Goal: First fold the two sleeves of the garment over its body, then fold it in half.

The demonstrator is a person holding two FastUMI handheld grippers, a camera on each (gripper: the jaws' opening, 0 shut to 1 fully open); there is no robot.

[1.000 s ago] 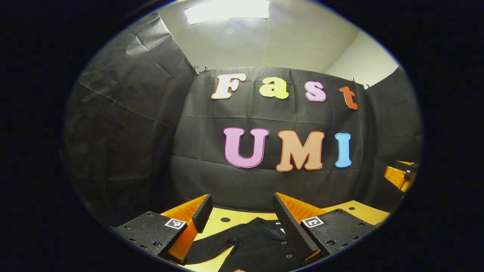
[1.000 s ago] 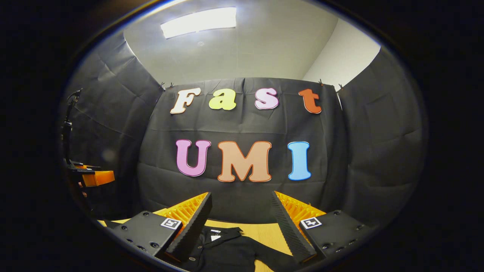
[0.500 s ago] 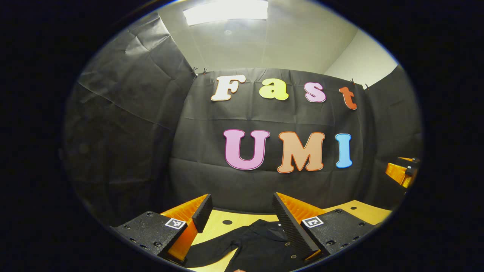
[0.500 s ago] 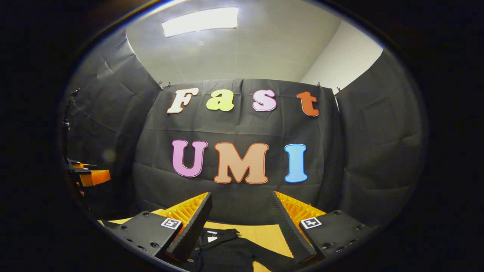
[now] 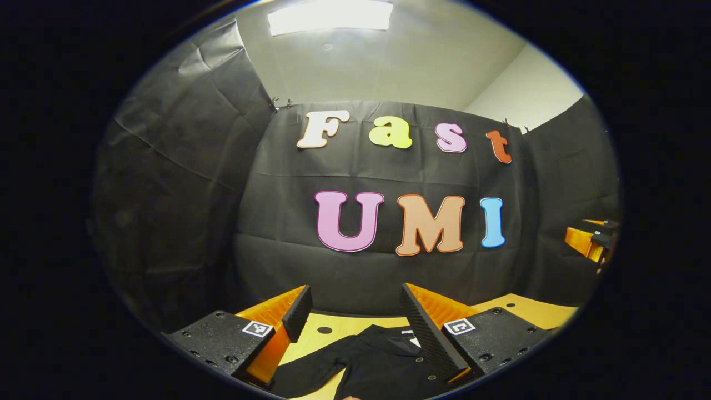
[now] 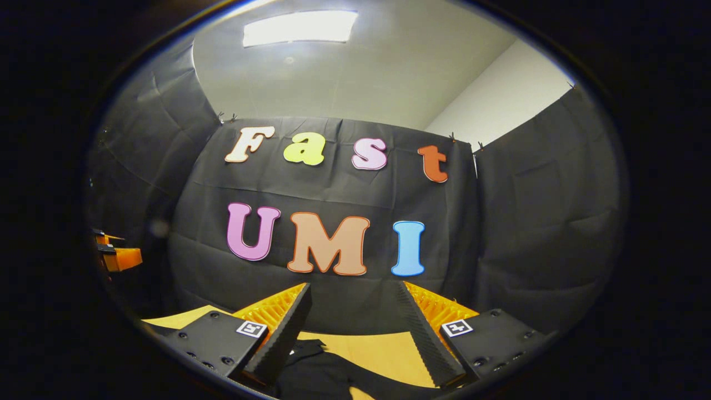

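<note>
Nothing looks folded yet: the dark garment lies spread on the wooden table at six o'clock, one sleeve stretched toward seven. Left gripper and right gripper hover above, fingers wide and empty.

Garment on table, wall behind.

The garment is plain black, with small pale buttons down its front and a white tag at the collar. The table under it is light yellowish wood with a dark round hole. The booth wall is black cloth; the ceiling is off-white.
</note>
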